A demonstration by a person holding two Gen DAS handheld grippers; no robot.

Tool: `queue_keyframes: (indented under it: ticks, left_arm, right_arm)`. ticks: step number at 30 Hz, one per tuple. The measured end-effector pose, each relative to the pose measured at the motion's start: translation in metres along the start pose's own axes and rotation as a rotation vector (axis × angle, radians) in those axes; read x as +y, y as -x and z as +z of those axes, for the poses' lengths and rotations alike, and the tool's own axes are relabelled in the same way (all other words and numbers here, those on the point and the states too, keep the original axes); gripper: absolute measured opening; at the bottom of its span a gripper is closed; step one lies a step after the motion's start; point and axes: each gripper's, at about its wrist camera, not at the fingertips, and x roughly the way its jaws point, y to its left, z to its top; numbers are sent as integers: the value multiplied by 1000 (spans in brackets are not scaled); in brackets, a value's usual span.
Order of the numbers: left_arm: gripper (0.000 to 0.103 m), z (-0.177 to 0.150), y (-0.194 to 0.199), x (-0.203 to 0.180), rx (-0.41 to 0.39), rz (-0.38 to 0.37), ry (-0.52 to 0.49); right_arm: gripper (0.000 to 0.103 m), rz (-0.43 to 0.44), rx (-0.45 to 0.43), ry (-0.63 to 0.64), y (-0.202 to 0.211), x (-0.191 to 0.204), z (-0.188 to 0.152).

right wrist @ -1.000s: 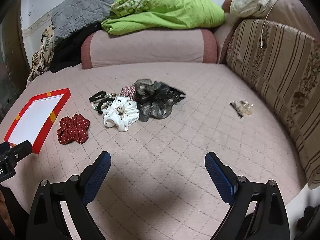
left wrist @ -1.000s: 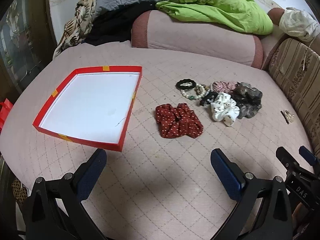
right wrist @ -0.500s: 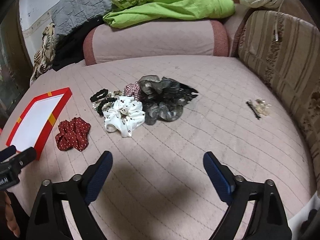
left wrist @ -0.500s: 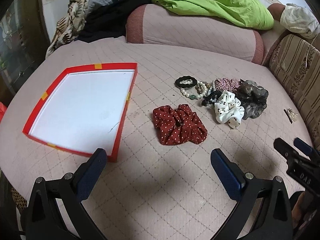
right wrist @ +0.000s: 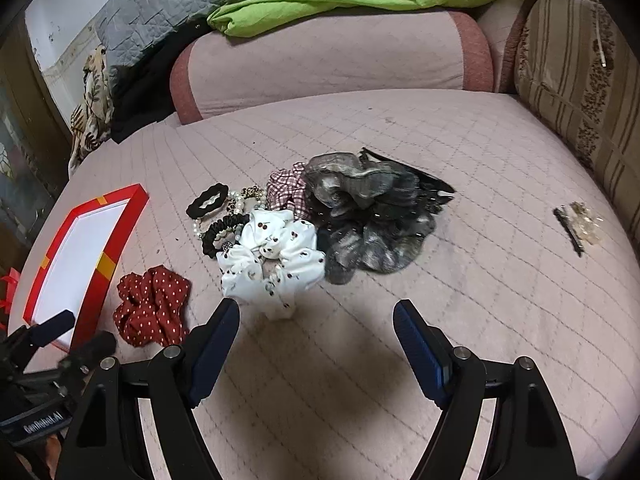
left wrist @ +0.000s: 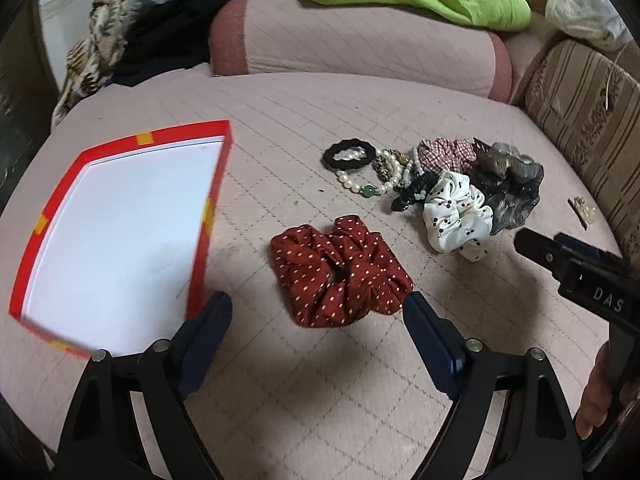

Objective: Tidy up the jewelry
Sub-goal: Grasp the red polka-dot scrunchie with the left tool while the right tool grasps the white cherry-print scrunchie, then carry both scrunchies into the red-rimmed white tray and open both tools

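- Left gripper (left wrist: 318, 330) stands wide open and holds nothing; the red dotted scrunchie (left wrist: 340, 270) lies on the bed cover just ahead of it, between the lines of its two fingers and not touching them
- Its left fingertip sits close to the near corner of the red box lid (left wrist: 208, 216), which lies flat with its white inside facing up
- Right gripper (right wrist: 316, 336) is also wide open and holds nothing; the white cherry-print scrunchie (right wrist: 272, 258) lies just ahead, nearer its left finger
- Behind the white scrunchie lies the grey scrunchie (right wrist: 368, 216), touching it, with a checked scrunchie (right wrist: 286, 190) beside both
- Left of that heap sit a black hair tie (right wrist: 207, 200), a pearl bracelet (left wrist: 370, 188) and a black coiled tie (right wrist: 222, 230), close together
- A hair clip (right wrist: 578, 226) lies well apart on the right, near the striped cushion (right wrist: 580, 68)
- All of it rests on the pink quilted bed cover (right wrist: 460, 148)
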Motion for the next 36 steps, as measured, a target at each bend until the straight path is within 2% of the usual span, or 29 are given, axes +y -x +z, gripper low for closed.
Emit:
queue_keyframes:
  ticks: [16, 17, 19, 20, 22, 23, 24, 25, 26, 28, 36]
  left_arm:
    - [87, 13, -61, 0, 100, -57, -15]
    - [86, 12, -62, -1, 103, -60, -14]
    - [84, 10, -63, -3, 99, -54, -20]
    - [77, 10, -63, -5, 95, -54, -28]
    - [62, 9, -61, -8, 95, -50, -42]
    - [48, 9, -60, -10, 94, -51, -48]
    - [32, 9, -58, -11, 96, -54, -50]
    - [24, 9, -56, -13, 102, -66, -50]
    - [15, 8, -54, -13, 109, -82, -46]
    - [14, 7, -48, -14, 109, -92, -42]
    - [14, 0, 3, -13, 36, -90, -24]
  right_arm:
    - [74, 57, 86, -35, -62, 11, 17]
    - [73, 56, 88, -34, -63, 11, 17]
    - [61, 57, 95, -31, -66, 12, 16]
    - [57, 57, 101, -32, -68, 12, 15]
    - [39, 49, 102, -31, -70, 13, 14]
    - [35, 47, 101, -29, -70, 14, 14]
    - [24, 58, 104, -32, -69, 14, 14]
    - [18, 66, 109, -36, -69, 14, 15]
    - [17, 66, 110, -40, -68, 15, 15]
    - [14, 65, 102, -48, -62, 14, 15]
    - [12, 108, 52, -34, -24, 20, 14]
